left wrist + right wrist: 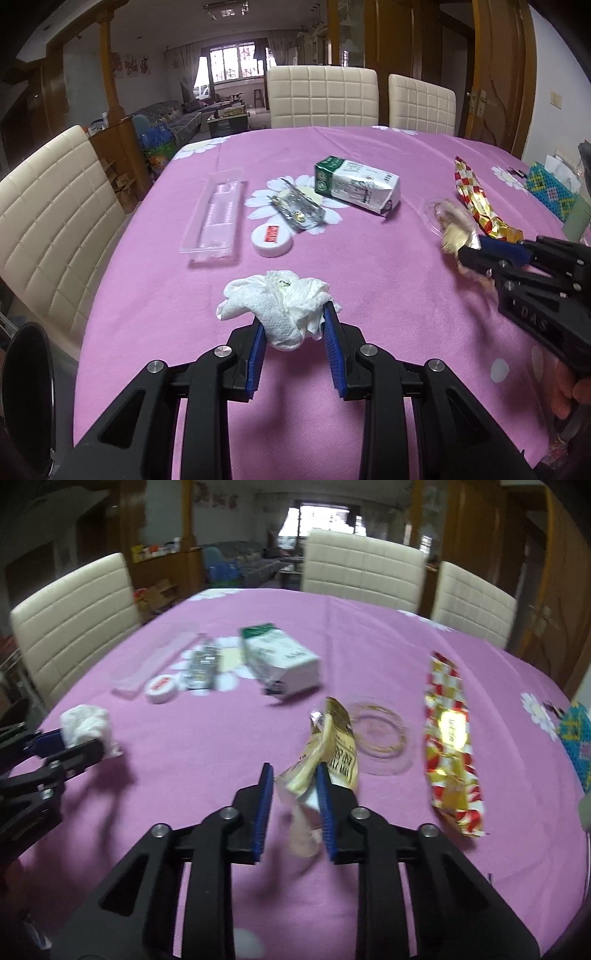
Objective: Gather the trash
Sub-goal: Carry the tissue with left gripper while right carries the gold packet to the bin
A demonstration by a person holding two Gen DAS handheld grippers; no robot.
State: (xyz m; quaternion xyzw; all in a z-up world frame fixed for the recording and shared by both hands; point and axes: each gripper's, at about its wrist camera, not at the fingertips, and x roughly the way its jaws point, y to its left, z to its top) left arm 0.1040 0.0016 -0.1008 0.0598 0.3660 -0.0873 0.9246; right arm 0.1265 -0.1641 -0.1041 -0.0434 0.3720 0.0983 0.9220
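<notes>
Left gripper (pixel 293 325) clamped a crumpled tissue (pixel 280 306); right gripper (pixel 293 794) pinched a yellow wrapper (pixel 334 746), both above the table (pixel 369 266). Carton (pixel 356 184), lid (pixel 271 240), tray (pixel 216 214) and red-gold wrapper (pixel 448 746) remained uncollected.

Both wrist views look low and close across the pink table (pixel 369 266) toward the chairs (pixel 364 568) — left and right; each catches the other's claw.
</notes>
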